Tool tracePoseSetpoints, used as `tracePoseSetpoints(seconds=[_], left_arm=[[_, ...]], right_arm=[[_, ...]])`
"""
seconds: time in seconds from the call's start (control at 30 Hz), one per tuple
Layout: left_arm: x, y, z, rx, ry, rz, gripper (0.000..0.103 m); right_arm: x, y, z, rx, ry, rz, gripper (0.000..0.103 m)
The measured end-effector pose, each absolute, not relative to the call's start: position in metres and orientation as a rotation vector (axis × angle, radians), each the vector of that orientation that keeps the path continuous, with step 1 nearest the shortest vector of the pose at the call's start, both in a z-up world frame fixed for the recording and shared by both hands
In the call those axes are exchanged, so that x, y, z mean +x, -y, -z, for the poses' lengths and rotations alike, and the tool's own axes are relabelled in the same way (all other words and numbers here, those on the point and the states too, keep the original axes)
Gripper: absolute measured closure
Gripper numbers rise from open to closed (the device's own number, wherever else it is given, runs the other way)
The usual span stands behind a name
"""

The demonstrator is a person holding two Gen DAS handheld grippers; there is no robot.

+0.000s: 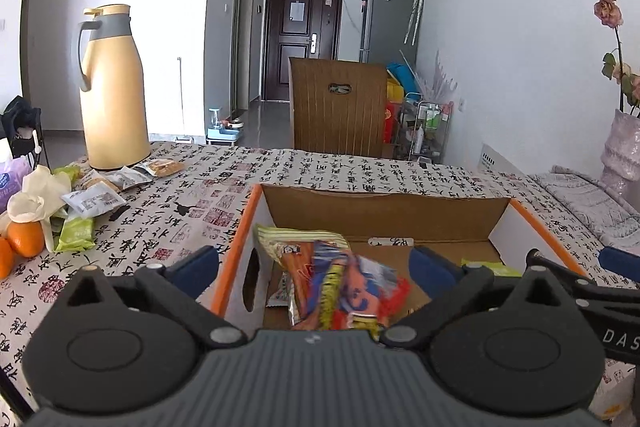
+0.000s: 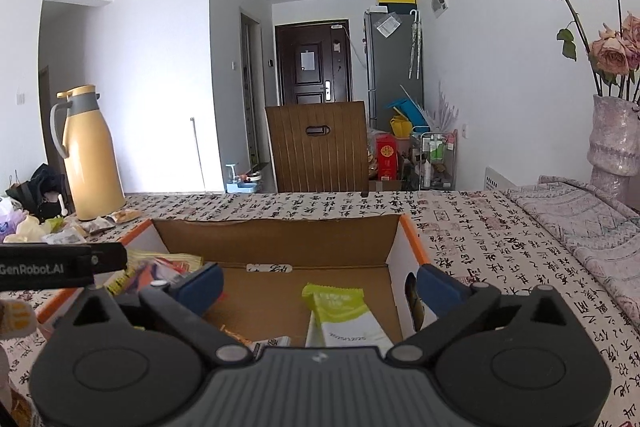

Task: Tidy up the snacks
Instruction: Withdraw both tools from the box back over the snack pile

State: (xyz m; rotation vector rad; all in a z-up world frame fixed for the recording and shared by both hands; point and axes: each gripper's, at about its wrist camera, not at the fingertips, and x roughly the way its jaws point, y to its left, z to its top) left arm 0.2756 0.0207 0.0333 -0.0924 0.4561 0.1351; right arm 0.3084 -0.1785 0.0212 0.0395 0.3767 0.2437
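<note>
Two spread grippers over snacks in box

Both views are bright with even daylight. The light comes from the left of the frame, where the white wall behind the yellow flask washes out to near pure white. Shadows on the patterned tablecloth are soft and faint. The fisheye lens bends straight lines outward, and the corners go dark. In the left wrist view the colourful snack packet at lower centre is smeared with motion blur; the rest is sharp.
</note>
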Motion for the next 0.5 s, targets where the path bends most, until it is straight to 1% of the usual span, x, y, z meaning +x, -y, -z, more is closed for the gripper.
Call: tracePoseSetpoints(seconds=[0.5], left_arm=[[0.27, -0.0164, -0.0402, -0.086, -0.441, -0.13, 0.0]], right_arm=[[0.3038, 0.1765, -0.0285, 0.021, -0.357, -0.245, 0.0]])
